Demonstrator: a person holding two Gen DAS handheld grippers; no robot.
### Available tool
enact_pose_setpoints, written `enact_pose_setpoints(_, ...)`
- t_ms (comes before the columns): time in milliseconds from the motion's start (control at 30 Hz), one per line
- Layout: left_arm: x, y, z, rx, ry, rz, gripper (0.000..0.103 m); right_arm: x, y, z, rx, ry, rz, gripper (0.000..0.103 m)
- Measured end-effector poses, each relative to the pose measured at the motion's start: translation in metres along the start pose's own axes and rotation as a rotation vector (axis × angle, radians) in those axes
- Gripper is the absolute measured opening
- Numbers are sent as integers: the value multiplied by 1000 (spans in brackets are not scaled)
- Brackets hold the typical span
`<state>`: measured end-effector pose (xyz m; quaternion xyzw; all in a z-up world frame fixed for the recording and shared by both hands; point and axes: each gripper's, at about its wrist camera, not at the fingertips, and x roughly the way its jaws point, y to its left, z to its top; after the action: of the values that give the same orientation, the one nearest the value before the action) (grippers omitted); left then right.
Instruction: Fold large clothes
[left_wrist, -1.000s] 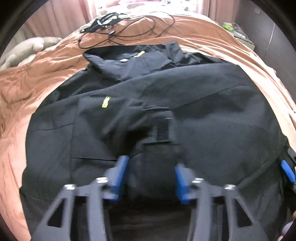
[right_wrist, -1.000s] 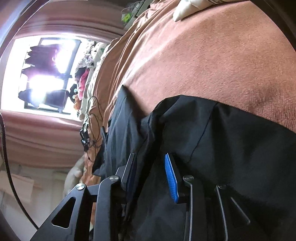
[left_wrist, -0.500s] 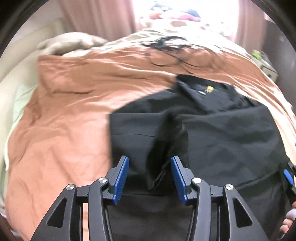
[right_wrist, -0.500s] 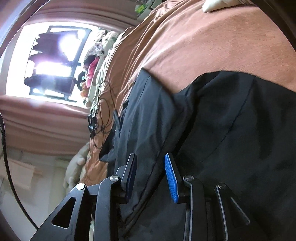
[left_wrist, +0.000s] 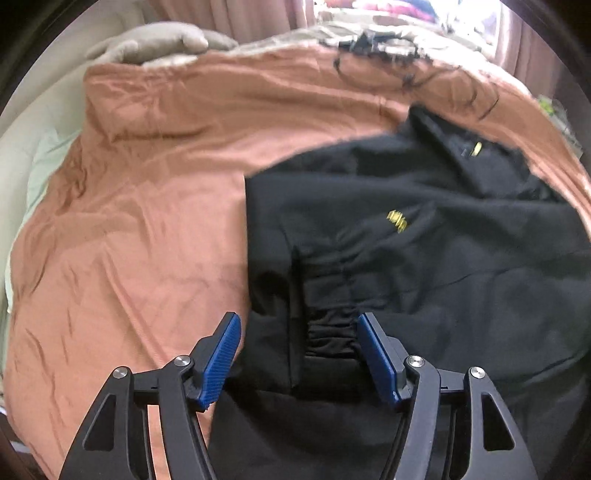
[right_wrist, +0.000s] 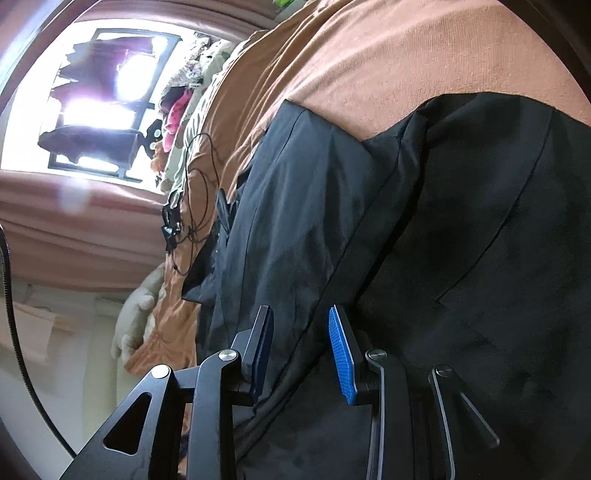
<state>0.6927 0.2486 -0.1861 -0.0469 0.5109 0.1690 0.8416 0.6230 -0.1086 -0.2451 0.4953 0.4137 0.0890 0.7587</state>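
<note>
A large black jacket (left_wrist: 424, 229) with small yellow marks lies on a rust-orange bedspread (left_wrist: 147, 184). Its sleeve is folded across the body, and the gathered cuff (left_wrist: 330, 332) lies between my left gripper's blue pads. My left gripper (left_wrist: 299, 350) is open just above the cuff, near the jacket's left edge. In the right wrist view the jacket (right_wrist: 461, 258) fills the lower right. My right gripper (right_wrist: 301, 350) has its jaws partly apart with a fold of black jacket fabric between them; whether the pads press it is unclear.
A tangle of black cables (left_wrist: 399, 62) lies on the far side of the bed and also shows in the right wrist view (right_wrist: 192, 206). A beige plush toy (left_wrist: 155, 40) sits at the far left. A bright window (right_wrist: 103, 107) and pink curtains stand beyond the bed.
My left gripper has swung left with the sleeve and opened wide, letting the cuff rest on the jacket. The right gripper has barely moved; more jacket fills its view.
</note>
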Motion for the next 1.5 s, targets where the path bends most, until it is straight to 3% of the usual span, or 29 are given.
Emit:
enact_pose_setpoints(100,17,2,-5,-15,7,-21,65,-1,3,0,-13,-2,-2,34)
enact_pose_setpoints(167,24,3,-10,-28,28,-62,45,-2,3,0,-15,-3,-2,34)
enact_pose_setpoints(200,25,2,-13,-31,34,-82,40,-2,4,0,-15,-4,-4,34)
enact_pose_setpoints(333,18,-6,-25,2,39,-60,36,-2,8,-2,-22,-4,-11,34)
enact_pose_setpoints(467,9,-2,-29,4,50,-67,35,-5,15,-6,-45,-6,-14,34)
enact_pose_setpoints(600,-13,8,-21,13,-11,-1,36,-8,26,-7,-76,-28,-5,34)
enact_pose_setpoints(667,-26,13,-16,-8,-55,-21,44,-9,31,-5,-96,-38,31,34)
enact_pose_setpoints(767,-38,9,-10,-7,-104,-54,46,-3,34,-3,-128,-38,88,34)
enact_pose_setpoints(867,-28,-7,-7,27,-87,-87,46,8,31,2,-132,-24,140,34)
enact_pose_setpoints(1067,9,-33,-9,62,-32,-108,46,34,26,30,-276,-1,-43,34)
enact_pose_setpoints(1133,19,-34,-13,71,-14,-94,46,39,19,39,-310,13,-77,22)
enact_pose_setpoints(1167,25,-33,-15,71,-8,-93,46,41,18,43,-327,21,-87,7)
enact_pose_setpoints(1200,29,-32,-16,74,-21,-85,46,41,17,49,-348,20,-116,0)
enact_pose_setpoints(1433,26,-26,-14,82,-19,-39,46,27,23,91,-394,-45,-286,0)
enact_pose_setpoints(1500,16,-17,-15,57,-19,-49,46,22,26,99,-388,-39,-302,3)
